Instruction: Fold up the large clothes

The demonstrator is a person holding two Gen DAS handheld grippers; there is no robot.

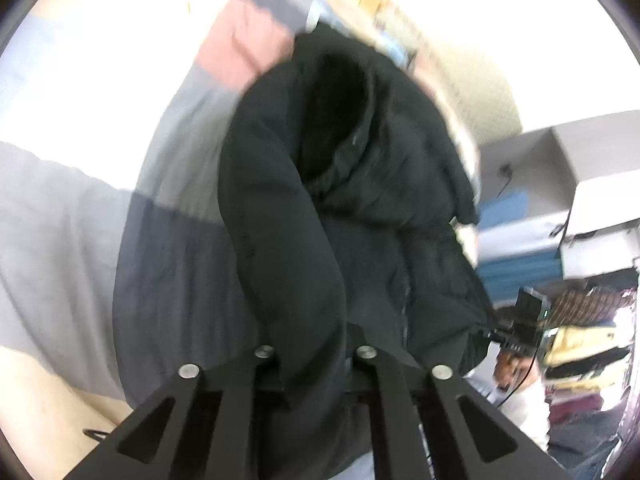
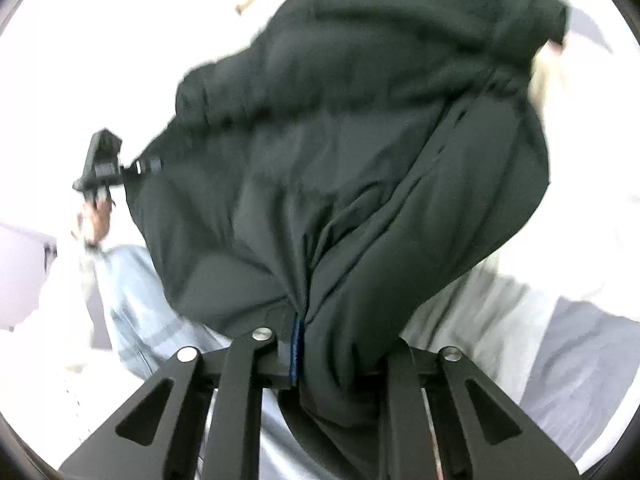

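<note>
Left gripper: the left gripper (image 1: 316,354) sits at the bottom centre of the left wrist view, its jaws closed on a fold of the black jacket (image 1: 344,208), whose cloth drops between the two fingers.
Right gripper: the right gripper (image 2: 336,344) sits at the bottom centre of the right wrist view, clamped on a bunched edge of the same jacket (image 2: 352,168); a thin blue strip (image 2: 297,354) shows in the pinch, perhaps a loop or lining, too blurred to say.
Other gripper seen: from the right wrist view the left gripper (image 2: 102,164) appears at middle left, touching the jacket's edge.
Jacket position: it fills the centre of both frames, hanging in the air between the two grippers, puffy and creased, with a dark opening (image 1: 340,100) at upper centre of the left view.
Surface: a grey and dark striped cloth (image 1: 72,220) lies at the left of the left view, behind the jacket.
Background: shelves and boxes (image 1: 560,168) stand at the right of the left view, blurred.
Progress: judged early; the jacket is lifted and gripped at two places but shows no neat fold.
Left to do: likely spreading it flat, then folding sleeves and body.
</note>
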